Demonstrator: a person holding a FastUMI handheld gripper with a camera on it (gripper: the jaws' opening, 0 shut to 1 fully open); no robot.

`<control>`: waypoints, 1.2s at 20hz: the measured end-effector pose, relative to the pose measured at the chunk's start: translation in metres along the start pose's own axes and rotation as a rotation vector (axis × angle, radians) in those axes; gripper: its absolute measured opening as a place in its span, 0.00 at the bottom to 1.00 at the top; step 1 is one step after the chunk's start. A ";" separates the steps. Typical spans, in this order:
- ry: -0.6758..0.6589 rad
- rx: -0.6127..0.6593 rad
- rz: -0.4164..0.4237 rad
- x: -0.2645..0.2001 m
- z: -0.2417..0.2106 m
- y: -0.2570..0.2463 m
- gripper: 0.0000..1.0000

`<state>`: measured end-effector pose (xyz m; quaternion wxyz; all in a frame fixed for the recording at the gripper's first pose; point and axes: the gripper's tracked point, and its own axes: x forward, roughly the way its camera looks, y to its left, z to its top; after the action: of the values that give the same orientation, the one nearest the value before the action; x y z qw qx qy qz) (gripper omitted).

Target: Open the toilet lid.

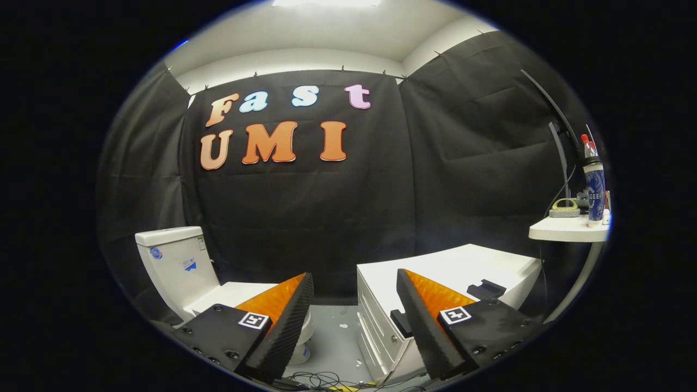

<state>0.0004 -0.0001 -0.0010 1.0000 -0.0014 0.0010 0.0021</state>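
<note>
We see a bright ceiling light (326, 2) glaring overhead, blown out to white, dark cloth walls (305, 218) soaking up the light, soft shadow low on the floor (332, 332), strong fisheye bending near the rim, focus fairly sharp throughout.

**Glossy ceramic against matt cloth**

A toilet (179, 269) is showing a smooth, glossy white finish, ceramic by the look of it, its lid (239, 293) lying closed. The gripper (354, 305) is hanging with jaws apart, holding nothing, its fingers (283, 332) wearing ribbed, matt pads. A white cabinet (435, 283) is looking smooth and satin. Black cloth walling (305, 218) is hanging matt and creased. The grey floor (332, 337) is appearing dull and scuffed.
</note>
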 end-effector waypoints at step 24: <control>0.002 -0.001 -0.007 -0.001 -0.001 -0.002 0.98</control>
<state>-0.0008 -0.0018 -0.0016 1.0000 -0.0020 0.0021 -0.0014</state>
